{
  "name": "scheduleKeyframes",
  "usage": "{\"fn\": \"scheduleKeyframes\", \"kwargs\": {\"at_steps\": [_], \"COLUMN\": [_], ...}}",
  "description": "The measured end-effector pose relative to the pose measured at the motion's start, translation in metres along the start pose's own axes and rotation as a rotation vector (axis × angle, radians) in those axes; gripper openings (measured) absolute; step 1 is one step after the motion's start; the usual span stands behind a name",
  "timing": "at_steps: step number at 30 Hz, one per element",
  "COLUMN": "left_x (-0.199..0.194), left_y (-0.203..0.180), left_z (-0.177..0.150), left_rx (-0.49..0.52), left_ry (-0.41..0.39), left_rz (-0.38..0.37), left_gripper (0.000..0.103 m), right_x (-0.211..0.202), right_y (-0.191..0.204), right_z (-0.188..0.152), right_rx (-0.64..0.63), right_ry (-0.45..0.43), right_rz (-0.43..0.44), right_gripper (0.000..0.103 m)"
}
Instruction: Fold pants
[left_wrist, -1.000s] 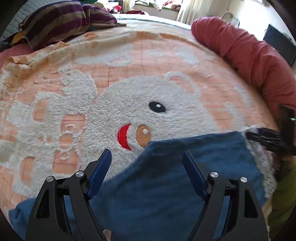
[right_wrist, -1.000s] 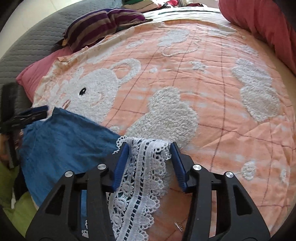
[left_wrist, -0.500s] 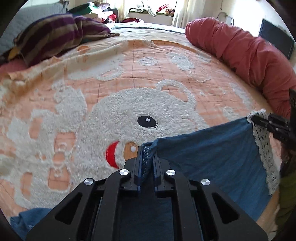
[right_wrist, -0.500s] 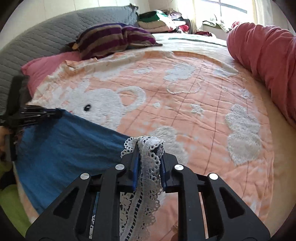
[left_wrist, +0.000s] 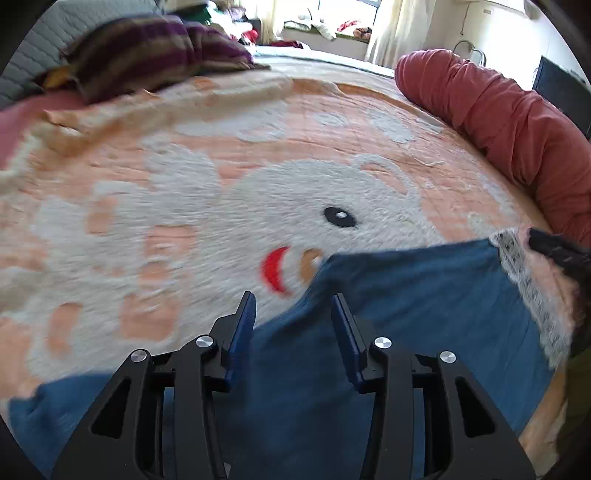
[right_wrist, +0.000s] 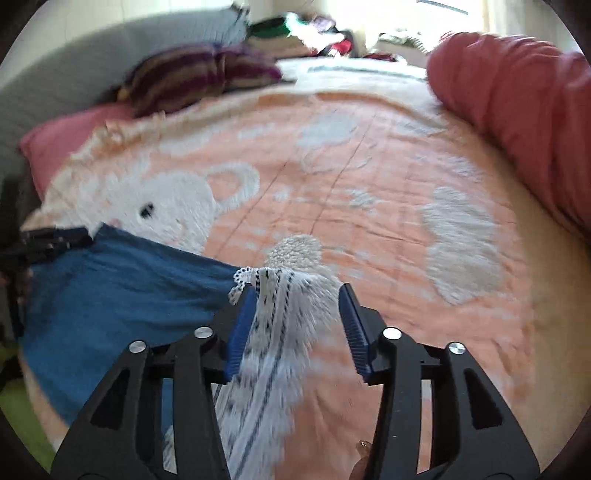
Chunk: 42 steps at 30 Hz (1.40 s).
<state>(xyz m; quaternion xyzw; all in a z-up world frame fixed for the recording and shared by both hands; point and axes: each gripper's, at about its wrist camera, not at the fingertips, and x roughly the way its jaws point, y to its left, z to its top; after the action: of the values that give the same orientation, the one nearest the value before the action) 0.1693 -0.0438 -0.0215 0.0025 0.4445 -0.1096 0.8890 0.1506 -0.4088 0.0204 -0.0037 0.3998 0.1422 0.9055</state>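
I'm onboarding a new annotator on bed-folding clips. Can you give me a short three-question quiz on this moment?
1. True or false: the left tool is clamped shut on the blue pants.
2. Which part of the pants lies between the fingers of the right tool? A) a zipper B) the white lace trim C) a belt loop
3. Fill in: the pants lie on a peach blanket with a fluffy white ____ figure.

Key: 1. False, its fingers stand apart over the fabric. 2. B. 3. Bear.
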Motion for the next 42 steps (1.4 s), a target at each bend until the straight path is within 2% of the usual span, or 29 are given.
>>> {"fn": "scheduleKeyframes", "kwargs": {"at_steps": [2, 4, 8, 11, 15, 16, 17, 18, 19, 21, 24, 28, 34, 37, 39, 42], "left_x": [-0.022, -0.044, -0.071, -0.078, -0.077, -0.075, -0.073, -0.073, -0.072, -0.07, -0.07, -0.071, -0.067, -0.076, -0.089, -0.116], "left_y": [0.004, 0.006, 0.003, -0.004, -0.01, -0.009, -0.008, -0.008, -0.009, -0.01, -0.009, -0.002, 0.006, 0.009, 0.016, 0.033], "left_z": [-0.013, -0.031, -0.071, -0.095, -0.114, -0.115, -0.117, -0.118, -0.118, -0.118, -0.118, -0.119, -0.121, -0.121, -0.118, -0.109], "left_rx": [-0.002, -0.015, -0.013, 0.022, 0.054, 0.056, 0.05, 0.044, 0.05, 0.06, 0.061, 0.033, -0.007, -0.036, -0.073, -0.113], "left_ry": [-0.029, -0.038, -0.024, 0.018, 0.052, 0.059, 0.069, 0.072, 0.074, 0.079, 0.083, 0.08, 0.071, 0.05, 0.014, -0.062], "left_rz": [-0.013, -0.06, -0.113, -0.098, -0.039, -0.028, -0.023, -0.018, -0.012, 0.0, 0.002, -0.006, -0.036, -0.052, -0.063, -0.005], "left_gripper": [0.042, 0.047, 0.047, 0.047, 0.048, 0.05, 0.052, 0.052, 0.053, 0.054, 0.054, 0.054, 0.054, 0.056, 0.062, 0.062], "right_x": [-0.021, -0.037, -0.051, -0.047, -0.032, -0.029, -0.028, -0.029, -0.032, -0.038, -0.049, -0.045, -0.036, -0.052, -0.069, -0.09], "right_y": [-0.002, -0.001, 0.002, 0.008, 0.01, 0.012, 0.015, 0.021, 0.022, 0.024, 0.028, 0.025, 0.014, 0.013, 0.016, 0.028], "right_z": [-0.013, -0.03, -0.064, -0.081, -0.094, -0.097, -0.098, -0.099, -0.099, -0.097, -0.093, -0.098, -0.107, -0.1, -0.093, -0.08], "right_rx": [0.025, 0.045, 0.079, 0.103, 0.126, 0.136, 0.126, 0.096, 0.076, 0.065, 0.032, 0.039, 0.114, 0.103, 0.068, 0.012], "right_ry": [-0.002, 0.012, 0.077, 0.119, 0.157, 0.163, 0.168, 0.169, 0.167, 0.154, 0.136, 0.165, 0.166, 0.134, 0.086, -0.006], "right_rz": [0.029, 0.067, 0.138, 0.177, 0.176, 0.187, 0.205, 0.202, 0.192, 0.19, 0.148, 0.11, 0.132, 0.095, 0.07, 0.062], "right_gripper": [0.042, 0.043, 0.043, 0.043, 0.042, 0.041, 0.031, 0.025, 0.024, 0.012, 0.008, 0.008, 0.012, 0.03, 0.046, 0.052]}}
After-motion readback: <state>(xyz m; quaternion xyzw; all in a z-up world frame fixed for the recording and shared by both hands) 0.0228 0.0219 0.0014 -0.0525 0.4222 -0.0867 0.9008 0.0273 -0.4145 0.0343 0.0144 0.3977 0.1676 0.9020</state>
